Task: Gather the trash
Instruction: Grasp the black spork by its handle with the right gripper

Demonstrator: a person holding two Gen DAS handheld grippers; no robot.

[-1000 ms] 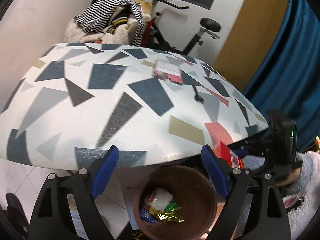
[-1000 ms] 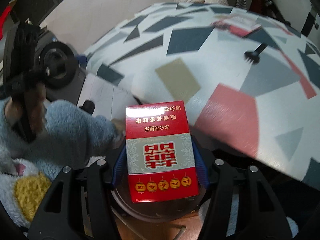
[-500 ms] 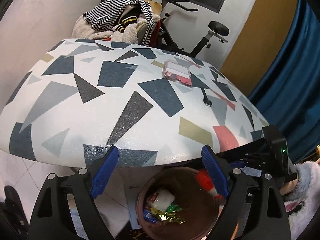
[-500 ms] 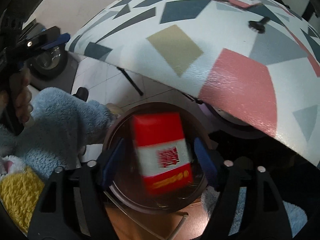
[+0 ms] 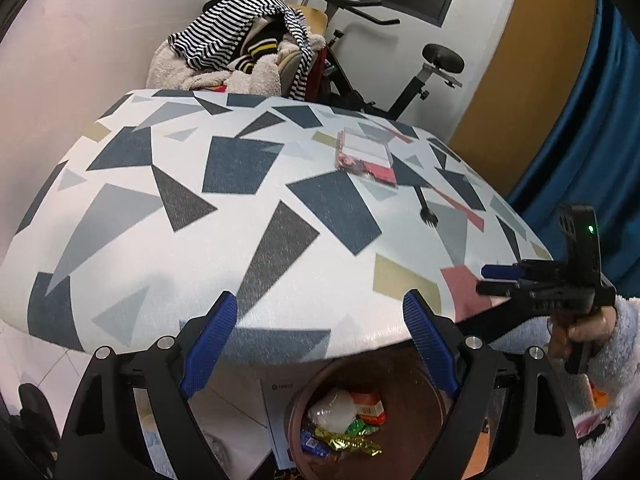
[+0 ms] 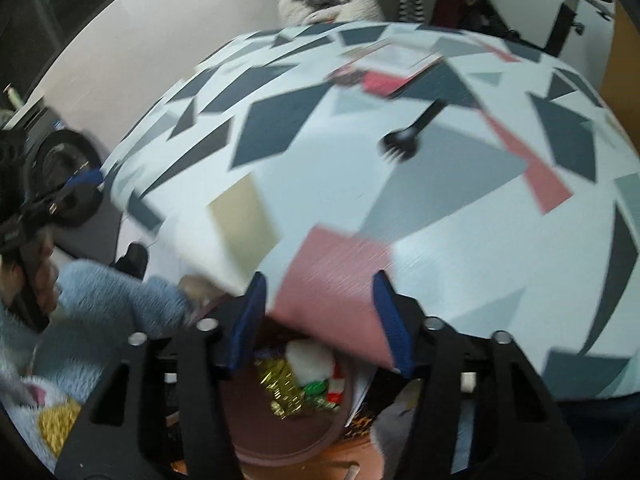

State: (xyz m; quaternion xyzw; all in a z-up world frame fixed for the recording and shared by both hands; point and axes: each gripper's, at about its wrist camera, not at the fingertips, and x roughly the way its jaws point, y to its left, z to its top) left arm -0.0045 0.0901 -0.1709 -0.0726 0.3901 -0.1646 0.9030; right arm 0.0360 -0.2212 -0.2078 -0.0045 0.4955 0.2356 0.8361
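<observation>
The black fork (image 6: pixel 404 145) lies near the table's (image 5: pixel 248 248) right edge, long axis running toward the far edge, tines nearest. The bin (image 5: pixel 416 412) sits under the near edge; only the left view shows the red packet (image 5: pixel 370 404) inside. Left gripper (image 5: pixel 320 340) jaws wide, empty. Right gripper (image 6: pixel 320 320) jaws, just closing, empty.

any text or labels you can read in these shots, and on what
None reads clearly.
Red box in the brown bin: print too small to read.
Blue wrapper in the bin: print too small.
White sheet on the floor beside the bin: a small dark mark with faint letters, illegible.
Clear packet on the table: no legible label.
Right wrist view: blurred, nothing readable.
</observation>
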